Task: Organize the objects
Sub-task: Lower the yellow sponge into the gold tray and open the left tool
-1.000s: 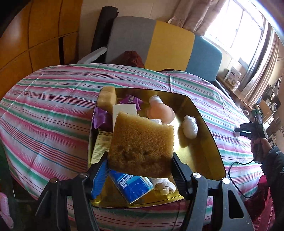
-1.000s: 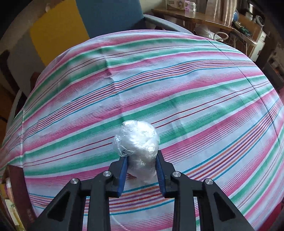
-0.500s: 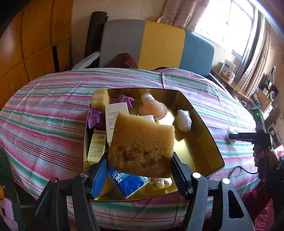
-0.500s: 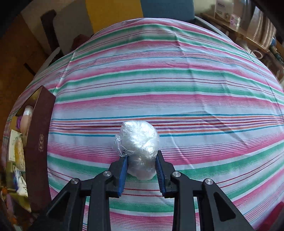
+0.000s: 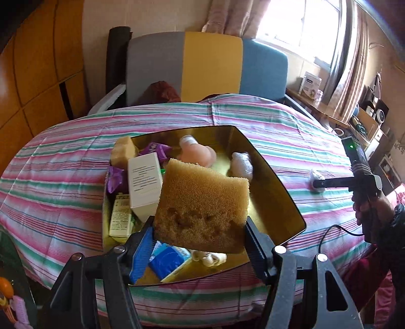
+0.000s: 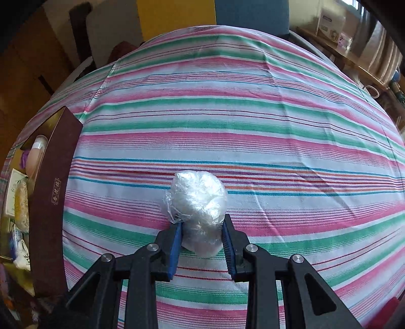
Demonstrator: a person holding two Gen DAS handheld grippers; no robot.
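My left gripper (image 5: 200, 243) is shut on a large brown sponge (image 5: 202, 207) and holds it above the near half of a gold-lined box (image 5: 283, 192). The box holds a white carton (image 5: 144, 182), purple packets (image 5: 116, 177), a pink toy (image 5: 197, 154), a white wad (image 5: 241, 164) and a blue tissue pack (image 5: 169, 260). My right gripper (image 6: 201, 240) is shut on a crumpled clear plastic ball (image 6: 197, 202) just above the striped tablecloth (image 6: 253, 126). It shows in the left wrist view (image 5: 316, 181) to the right of the box. The box's brown outer wall (image 6: 50, 197) is at my right view's left.
A grey, yellow and blue chair (image 5: 207, 68) stands behind the table. A wooden wall (image 5: 38, 63) is at the left. A side table with boxes (image 5: 311, 83) and a window (image 5: 298, 22) are at the back right. A cable (image 5: 336, 232) hangs from the right gripper.
The left gripper has drawn back and risen a little with the sponge. The right gripper has turned left with the plastic ball, bringing the box's side into its view.
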